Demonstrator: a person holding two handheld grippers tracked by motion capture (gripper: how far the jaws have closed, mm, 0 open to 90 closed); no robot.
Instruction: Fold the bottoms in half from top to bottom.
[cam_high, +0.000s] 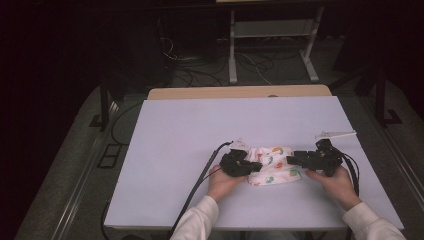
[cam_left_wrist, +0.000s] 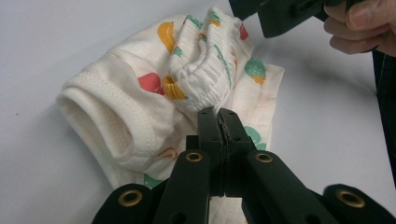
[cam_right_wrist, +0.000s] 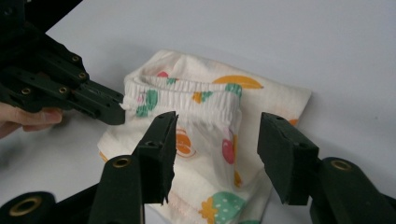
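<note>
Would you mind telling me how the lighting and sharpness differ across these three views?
High view: dim, surroundings nearly black, the table evenly lit, the printed garment small and soft. Left gripper view: bright, the elastic band sharp, a soft shadow under the right gripper. Right gripper view: the garment crisp, the left gripper dark, its near edge slightly blurred.

place: looks like a lab or test room
table: plain white tabletop (cam_high: 200, 130)
floor: loose cables (cam_high: 200, 75) everywhere
back: metal stand legs (cam_high: 232, 60), dark surroundings
</note>
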